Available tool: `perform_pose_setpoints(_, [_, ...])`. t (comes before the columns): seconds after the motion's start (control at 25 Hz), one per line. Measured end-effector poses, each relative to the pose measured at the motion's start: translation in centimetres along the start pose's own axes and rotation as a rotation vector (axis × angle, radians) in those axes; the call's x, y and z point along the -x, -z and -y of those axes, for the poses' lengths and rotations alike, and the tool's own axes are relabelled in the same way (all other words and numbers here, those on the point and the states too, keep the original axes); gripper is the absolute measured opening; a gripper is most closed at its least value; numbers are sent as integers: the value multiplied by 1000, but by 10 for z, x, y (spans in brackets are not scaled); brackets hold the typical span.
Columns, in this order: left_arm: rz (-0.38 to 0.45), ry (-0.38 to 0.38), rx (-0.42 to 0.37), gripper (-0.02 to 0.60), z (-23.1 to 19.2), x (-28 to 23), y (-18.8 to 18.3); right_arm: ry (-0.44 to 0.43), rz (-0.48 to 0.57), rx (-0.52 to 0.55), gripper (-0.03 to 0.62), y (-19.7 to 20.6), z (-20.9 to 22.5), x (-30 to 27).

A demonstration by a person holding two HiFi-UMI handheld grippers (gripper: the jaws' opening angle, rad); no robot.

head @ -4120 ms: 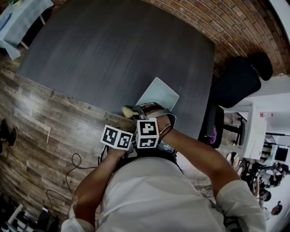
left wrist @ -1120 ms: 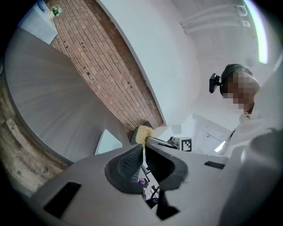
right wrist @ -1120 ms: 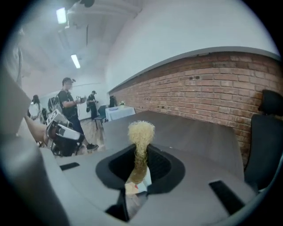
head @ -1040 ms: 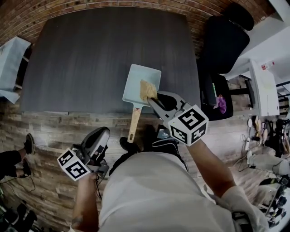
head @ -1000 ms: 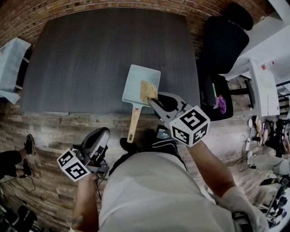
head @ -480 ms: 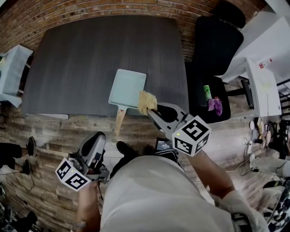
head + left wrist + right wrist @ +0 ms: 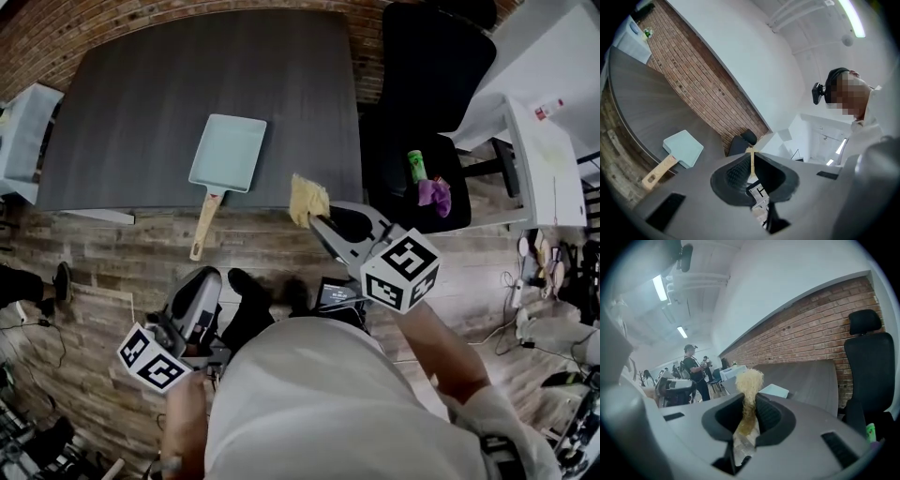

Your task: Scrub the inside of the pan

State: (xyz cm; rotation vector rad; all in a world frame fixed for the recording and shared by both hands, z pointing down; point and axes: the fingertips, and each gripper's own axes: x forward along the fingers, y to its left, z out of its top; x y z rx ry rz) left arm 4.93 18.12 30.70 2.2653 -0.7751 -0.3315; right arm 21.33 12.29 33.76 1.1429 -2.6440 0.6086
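- Pan: pale blue-green, rectangular, shallow, with a light wooden handle.
- It lies flat on the dark grey table, close to the near edge. The handle sticks out past that edge, over the wood-plank floor.
- The inside faces up and reads as one even pale colour in the head view. Nothing touches it.
- In the left gripper view the pan sits low left, handle toward the camera. In the right gripper view only a pale corner of it shows behind the scrubber.
- Right gripper: jaws pinched narrow on a yellowish, fibrous scrubber.
- The right gripper view shows the pads pressing the scrubber from both sides, with its frayed top fanning out above the jaws.
- The scrubber is held in the air at the table's near edge, to the right of the pan and apart from it.
- Left gripper: low at the person's left side, over the floor and well apart from the pan.
- In the left gripper view, the left gripper has its jaws together with only a thin seam between the pads, and it holds nothing.
- A black office chair stands at the table's right end, with a brick wall behind.
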Motion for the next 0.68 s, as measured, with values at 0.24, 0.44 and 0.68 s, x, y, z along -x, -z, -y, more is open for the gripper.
perform_pose_setpoints(0.24, [-4,-23,-15,26,4,12,11,-10,22,-7,67,4,-4,8])
perform_pose_setpoints(0.44, [-30,26,-25,26,11,0,4,8,41,21,66,-5,-8,18])
perform_pose_setpoints(0.68, [-71,48,-22,26,12,9,-3,26,39,-33,66,0,-13,9])
